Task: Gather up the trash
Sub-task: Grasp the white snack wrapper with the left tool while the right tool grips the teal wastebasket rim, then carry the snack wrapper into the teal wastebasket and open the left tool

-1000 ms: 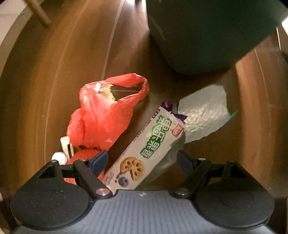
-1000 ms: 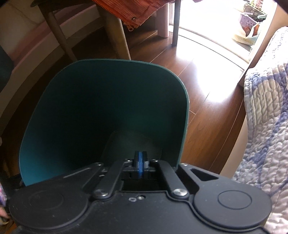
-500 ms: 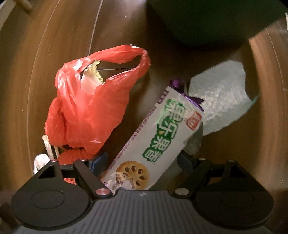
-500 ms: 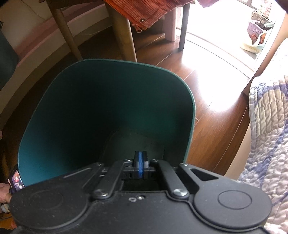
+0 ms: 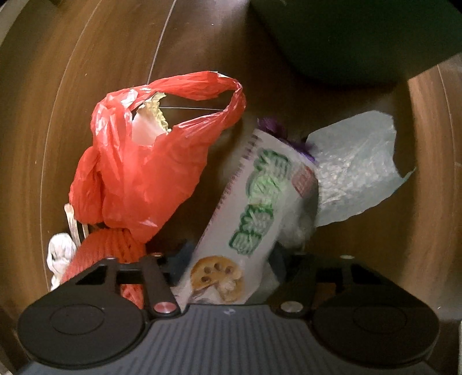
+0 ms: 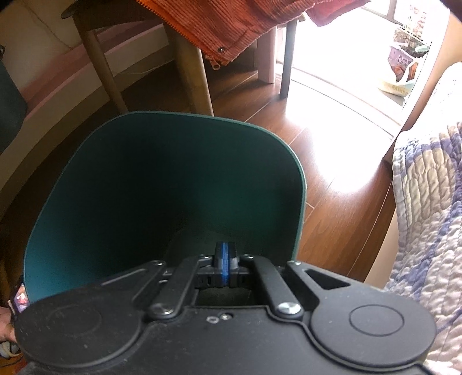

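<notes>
Dark wooden floorboards (image 5: 72,121) fill the left wrist view, with a pile of trash lying on them. Nearest, at six o'clock, the left gripper (image 5: 228,259) points down at the pile; its jaws have just been closing, and the lower end of a white biscuit wrapper (image 5: 248,219) sits between them, though whether the pads press on it cannot be told. At eight o'clock lie a ball of orange yarn (image 5: 109,248) and a white scrap (image 5: 59,253). Beyond them a red plastic bag (image 5: 138,173) slumps at ten o'clock, beside the wrapper. A clear plastic sheet (image 5: 355,170) lies at two o'clock, and a dark green bin (image 5: 361,37) stands at one o'clock.

On the other camera, the right gripper (image 6: 224,266) has its fingers closed on the near rim of the bin (image 6: 161,178). Farther off, at twelve o'clock, chair legs (image 6: 190,72) stand under an orange cloth (image 6: 231,20), and a quilt (image 6: 427,207) hangs at three o'clock.
</notes>
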Demonstrator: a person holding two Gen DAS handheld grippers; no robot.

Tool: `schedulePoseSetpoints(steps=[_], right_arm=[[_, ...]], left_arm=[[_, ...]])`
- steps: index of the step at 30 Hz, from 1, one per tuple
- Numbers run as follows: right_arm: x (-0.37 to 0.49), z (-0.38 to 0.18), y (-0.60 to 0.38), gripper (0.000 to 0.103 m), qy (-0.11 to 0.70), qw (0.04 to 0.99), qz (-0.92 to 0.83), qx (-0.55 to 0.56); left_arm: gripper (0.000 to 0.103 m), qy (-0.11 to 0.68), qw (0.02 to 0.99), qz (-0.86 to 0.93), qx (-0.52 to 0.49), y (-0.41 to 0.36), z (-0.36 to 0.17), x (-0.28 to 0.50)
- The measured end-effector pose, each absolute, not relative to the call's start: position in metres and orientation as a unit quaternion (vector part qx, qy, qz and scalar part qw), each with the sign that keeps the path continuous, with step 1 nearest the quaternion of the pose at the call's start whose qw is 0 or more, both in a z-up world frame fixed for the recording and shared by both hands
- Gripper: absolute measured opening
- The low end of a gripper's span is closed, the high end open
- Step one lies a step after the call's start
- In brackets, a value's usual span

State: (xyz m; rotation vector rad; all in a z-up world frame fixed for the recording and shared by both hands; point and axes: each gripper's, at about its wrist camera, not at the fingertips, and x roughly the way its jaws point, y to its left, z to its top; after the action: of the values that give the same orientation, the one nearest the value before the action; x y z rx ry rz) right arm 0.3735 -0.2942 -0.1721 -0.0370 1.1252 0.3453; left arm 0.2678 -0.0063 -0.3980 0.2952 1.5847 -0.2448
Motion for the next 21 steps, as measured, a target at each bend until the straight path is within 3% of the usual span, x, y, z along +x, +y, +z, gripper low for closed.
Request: schedulePoseSetpoints(steps=[5,13,21], right_arm=[[0.374,-0.172,-0.293,0.000,0.527,0.834,0.164,-0.020],[0.362,-0.153,-0.282,0.000,0.500,0.850,0.155,-0.061],[0.361,-0.149,-0.290,0.000,0.541,0.826,0.156,-0.019]], left_arm=[[0.040,0.705,0.696,-0.084,0.107,0.001,-0.387,0.263],[0.039,0.690,0.720,-0.066,0.044,0.009,-0.342,0.253],[0.039,0.655,0.753,-0.065,-0.017,0.009,-0.272,0.238]])
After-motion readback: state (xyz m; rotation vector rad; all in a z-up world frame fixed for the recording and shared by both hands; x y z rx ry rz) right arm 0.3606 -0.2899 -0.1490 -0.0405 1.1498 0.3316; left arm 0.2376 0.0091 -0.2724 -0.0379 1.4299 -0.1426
